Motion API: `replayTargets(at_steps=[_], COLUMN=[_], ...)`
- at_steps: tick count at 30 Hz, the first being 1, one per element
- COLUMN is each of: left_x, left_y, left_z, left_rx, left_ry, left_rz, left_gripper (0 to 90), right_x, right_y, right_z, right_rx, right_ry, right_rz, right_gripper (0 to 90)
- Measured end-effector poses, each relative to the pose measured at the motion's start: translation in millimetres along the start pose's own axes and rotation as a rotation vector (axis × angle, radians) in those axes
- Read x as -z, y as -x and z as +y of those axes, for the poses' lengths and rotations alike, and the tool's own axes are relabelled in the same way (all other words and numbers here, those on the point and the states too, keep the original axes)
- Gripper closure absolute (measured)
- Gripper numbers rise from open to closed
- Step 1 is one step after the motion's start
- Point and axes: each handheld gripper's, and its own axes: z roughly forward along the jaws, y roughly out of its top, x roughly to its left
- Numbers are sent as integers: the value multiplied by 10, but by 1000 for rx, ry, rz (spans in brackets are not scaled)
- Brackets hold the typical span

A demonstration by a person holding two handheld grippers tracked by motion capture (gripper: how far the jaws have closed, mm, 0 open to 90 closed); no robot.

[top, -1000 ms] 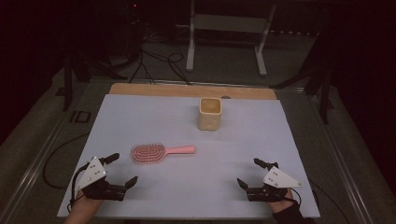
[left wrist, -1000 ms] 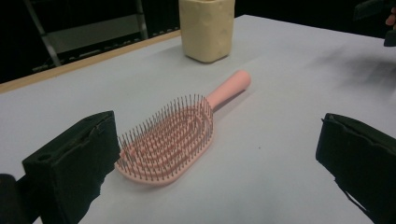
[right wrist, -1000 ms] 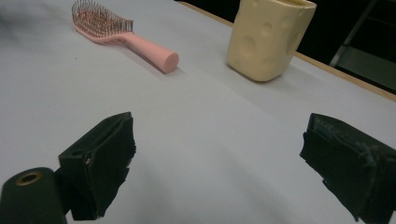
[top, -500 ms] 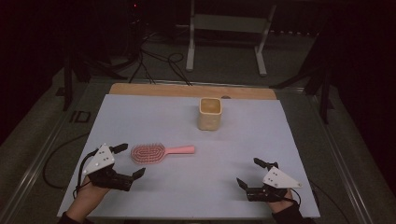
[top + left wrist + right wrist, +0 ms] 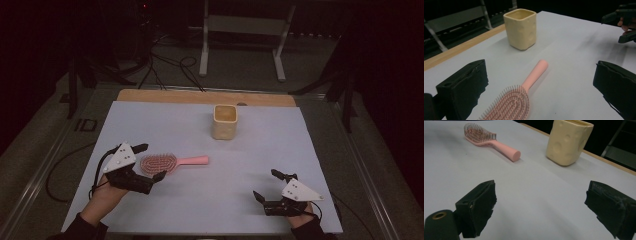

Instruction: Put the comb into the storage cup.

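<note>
A pink hairbrush [image 5: 170, 162] lies bristles-up on the white table, handle pointing right; it also appears as the hairbrush [image 5: 521, 96] and hairbrush [image 5: 489, 139]. Behind it stands a cream square cup [image 5: 224, 121], seen too as the cup [image 5: 520, 28] and cup [image 5: 568, 140]. My left gripper [image 5: 149, 162] is open, its jaws on either side of the brush head without touching it. Near the front right edge, my right gripper [image 5: 267, 185] rests open with nothing between its jaws, well away from both objects.
The white table sheet [image 5: 280, 150] ends in a wooden strip [image 5: 200, 96] at the back. Beyond it a metal stand [image 5: 240, 35] and cables [image 5: 165, 65] sit on the dark floor. The other hand's gripper [image 5: 624, 22] shows at far right in the left gripper view.
My left gripper has moved forward and right from the front left edge until its open jaws straddle the brush head. The right gripper has stayed put.
</note>
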Motion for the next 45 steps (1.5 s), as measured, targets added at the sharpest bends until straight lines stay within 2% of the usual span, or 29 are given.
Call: replayTargets(at_steps=[5, 8, 19, 22, 31, 36, 40, 45], left_x=[-104, -191, -443, -528, -817, -975, -1121, -1255], left_y=[-12, -46, -83, -77, -49, 4, 42, 45], left_z=[103, 173, 302, 341, 425, 451, 460, 432], left_rx=[-6, 7, 6, -17, 11, -14, -53, -49], left_ry=[-1, 4, -16, -42, -104, -125, -157, -175], left_rz=[-26, -48, -86, -95, -155, -152, -139, -129], left_gripper=[0, 0, 0, 0, 0, 0, 0, 46], right_x=[-6, -7, -3, 1, 2, 3, 3, 6], right_y=[-8, -9, 0, -1, 2, 5, 9, 7], right_z=[4, 2, 1, 2, 0, -1, -3, -1], right_rx=[2, -3, -2, -5, -10, -12, -11, -13], right_ry=[0, 0, 4, 3, 7, 8, 9, 12], right_rz=[0, 2, 4, 5, 6, 7, 8, 12], right_gripper=[92, 92, 92, 92, 92, 92, 92, 92])
